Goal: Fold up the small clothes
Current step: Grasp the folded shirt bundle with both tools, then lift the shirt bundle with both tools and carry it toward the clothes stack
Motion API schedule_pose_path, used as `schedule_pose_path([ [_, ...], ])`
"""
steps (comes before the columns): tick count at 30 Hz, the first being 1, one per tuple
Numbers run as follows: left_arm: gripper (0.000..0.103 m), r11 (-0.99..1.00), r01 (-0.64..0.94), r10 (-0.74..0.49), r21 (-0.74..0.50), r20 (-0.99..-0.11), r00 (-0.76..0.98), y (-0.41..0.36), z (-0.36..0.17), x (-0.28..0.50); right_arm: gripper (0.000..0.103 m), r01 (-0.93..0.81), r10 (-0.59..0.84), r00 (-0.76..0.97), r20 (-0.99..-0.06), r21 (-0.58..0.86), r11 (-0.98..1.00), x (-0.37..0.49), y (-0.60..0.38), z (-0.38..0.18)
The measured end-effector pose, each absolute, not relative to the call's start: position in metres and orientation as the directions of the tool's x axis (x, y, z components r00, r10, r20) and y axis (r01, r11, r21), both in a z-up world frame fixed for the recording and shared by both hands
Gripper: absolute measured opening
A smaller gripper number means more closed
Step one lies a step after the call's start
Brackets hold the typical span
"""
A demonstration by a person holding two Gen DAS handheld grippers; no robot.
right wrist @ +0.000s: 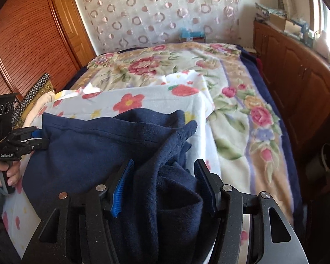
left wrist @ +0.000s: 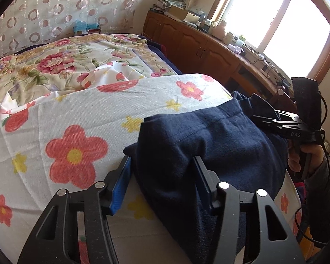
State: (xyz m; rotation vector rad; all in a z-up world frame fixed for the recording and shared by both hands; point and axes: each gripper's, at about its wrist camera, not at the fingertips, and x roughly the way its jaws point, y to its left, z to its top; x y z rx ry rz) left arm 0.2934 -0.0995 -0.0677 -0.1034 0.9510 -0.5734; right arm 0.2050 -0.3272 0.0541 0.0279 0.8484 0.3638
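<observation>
Closest in, the left gripper [left wrist: 162,162] has its two fingers either side of a bunched-up bit of the navy garment [left wrist: 209,145]. The left blue pad [left wrist: 121,189] stands clear of the cloth with pale towel showing beside it, so the jaws look released, just straddling the fabric rather than pinching it. Same story in the right wrist view: the right gripper [right wrist: 164,165] has a thick fold of the navy garment [right wrist: 103,147] sitting between its fingers, jaws parted, and I can't really tell if the pads are touching the cloth on the right side. Looks loose to me though.

The garment itself is a dark blue knit thing, crumpled and partly doubled over, lying on a white towel with red flowers and yellow stars [left wrist: 77,132]. That towel is spread on the near end of the bed, on top of a big floral blanket [right wrist: 242,101].

Further back there's a sheer curtain with ring patterns [right wrist: 156,13], a wooden cabinet run [left wrist: 198,44] cluttered on top under a bright window [left wrist: 275,15], and a slatted wooden wardrobe door [right wrist: 26,44] on the other side.
</observation>
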Motion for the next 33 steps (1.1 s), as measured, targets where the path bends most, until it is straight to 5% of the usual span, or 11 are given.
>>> schedule_pose_path([
  [3, 0.057, 0.842, 0.415, -0.516, -0.344, -0.738, 0.436, -0.097, -0.069, 0.295, 0.058, -0.329, 0.346, 0.582, -0.736, 0.176, 0.928, 0.211, -0.326, 0.052],
  [9, 0.054, 0.84, 0.422, -0.516, -0.341, -0.74, 0.431, -0.099, -0.07, 0.294, 0.034, -0.384, 0.381, 0.564, -0.733, 0.176, 0.907, 0.212, -0.326, 0.057],
  [11, 0.03, 0.837, 0.431, -0.524, -0.339, -0.726, 0.446, -0.099, -0.067, 0.291, 0.026, -0.39, 0.39, 0.562, -0.729, 0.182, 0.902, 0.212, -0.327, 0.055],
  [14, 0.016, 0.831, 0.437, -0.536, -0.343, -0.704, 0.466, -0.097, -0.058, 0.285, 0.021, -0.383, 0.373, 0.595, -0.712, 0.157, 0.91, 0.206, -0.322, 0.056],
  [33, 0.014, 0.886, 0.405, -0.462, -0.227, -0.524, 0.716, -0.024, 0.039, 0.218, 0.019, -0.422, 0.381, 0.772, -0.508, 0.037, 0.906, 0.158, -0.255, 0.112],
])
